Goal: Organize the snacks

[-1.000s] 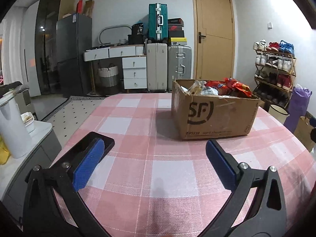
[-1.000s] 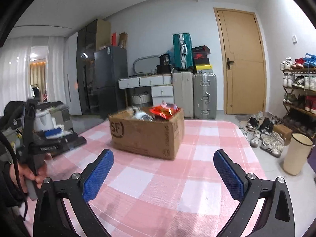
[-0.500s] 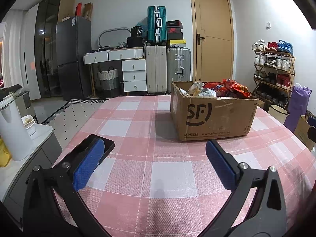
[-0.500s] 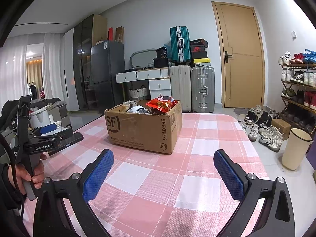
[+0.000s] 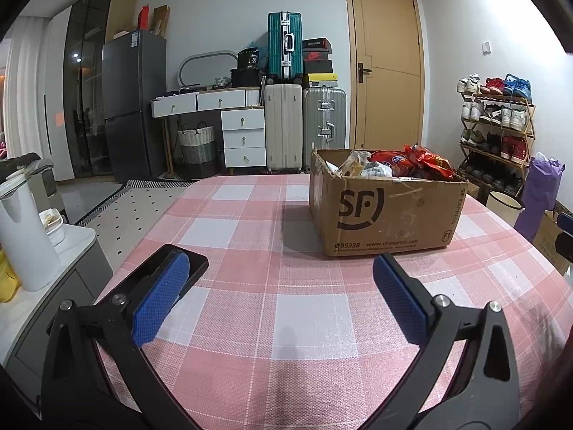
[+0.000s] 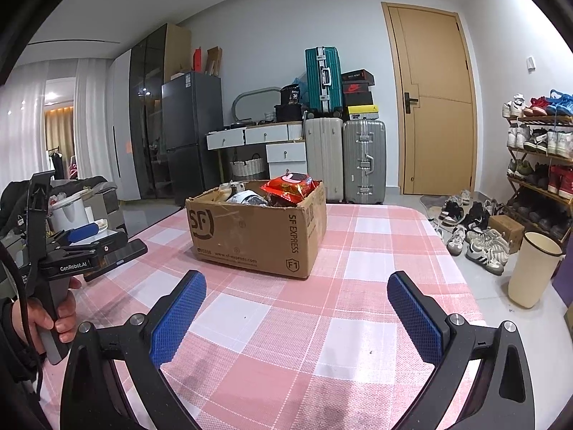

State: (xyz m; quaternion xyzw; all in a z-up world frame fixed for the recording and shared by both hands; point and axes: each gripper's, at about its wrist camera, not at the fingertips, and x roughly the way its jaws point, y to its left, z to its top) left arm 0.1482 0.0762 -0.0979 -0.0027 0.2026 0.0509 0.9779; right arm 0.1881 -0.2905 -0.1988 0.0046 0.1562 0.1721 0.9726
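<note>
My right tool (image 6: 297, 317) has swung to face the cardboard box (image 6: 256, 229) squarely. My left tool (image 5: 281, 297) has eased slightly back from it.

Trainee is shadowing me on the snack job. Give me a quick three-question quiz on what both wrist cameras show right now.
1. True or false: the left gripper and the right gripper both stand open and hold nothing.
2. Where are the snacks, such as the red snack bag?
A. spread over the checked tablecloth
B. inside the cardboard box
C. on the shoe rack
3. Fill in: the flat dark thing lying near the table's left edge, beside the left gripper, is a ____.

Key: 1 true; 2 B; 3 phone (screen dark, lying flat on the checked tablecloth).
</note>
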